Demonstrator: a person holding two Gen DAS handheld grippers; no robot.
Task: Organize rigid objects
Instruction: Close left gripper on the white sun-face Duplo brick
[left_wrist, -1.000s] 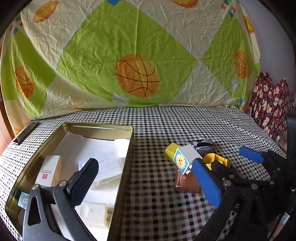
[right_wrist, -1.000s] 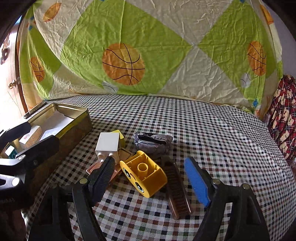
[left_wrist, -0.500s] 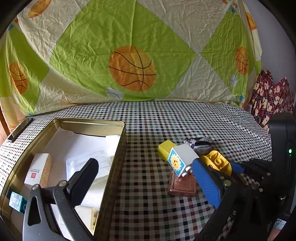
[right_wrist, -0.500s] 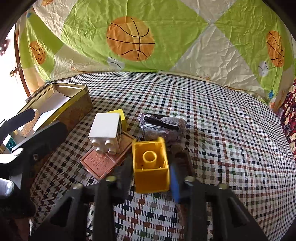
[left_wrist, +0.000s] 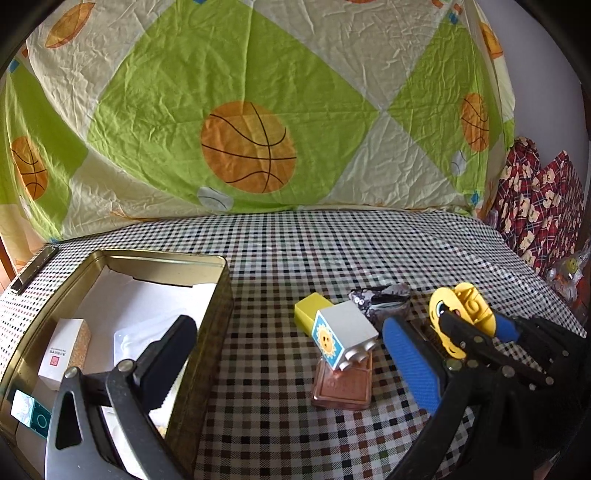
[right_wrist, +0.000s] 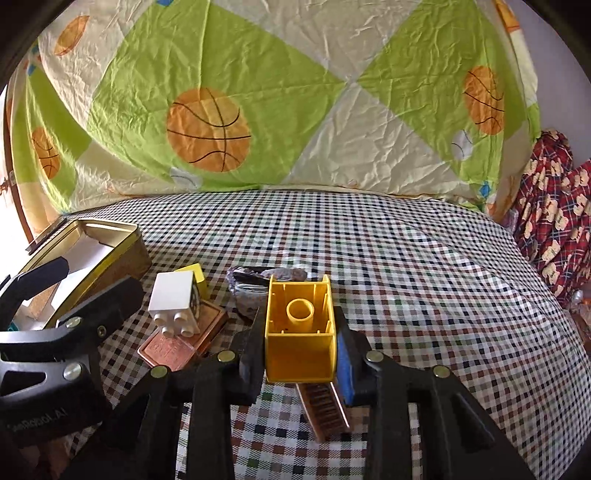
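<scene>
The right gripper (right_wrist: 300, 356) is pinching the yellow block (right_wrist: 300, 338) between its fingers, holding it above the checkered counter (right_wrist: 424, 280), hollow underside facing the camera. Under it a brown comb (right_wrist: 323, 410) is lying on the cloth. The left gripper (left_wrist: 288, 365) is hanging with fingers spread wide, one over the gold tin (left_wrist: 212, 332). Farther left, the white block (right_wrist: 173, 301) is resting on a copper box (right_wrist: 177, 345), just beside the tin.
</scene>
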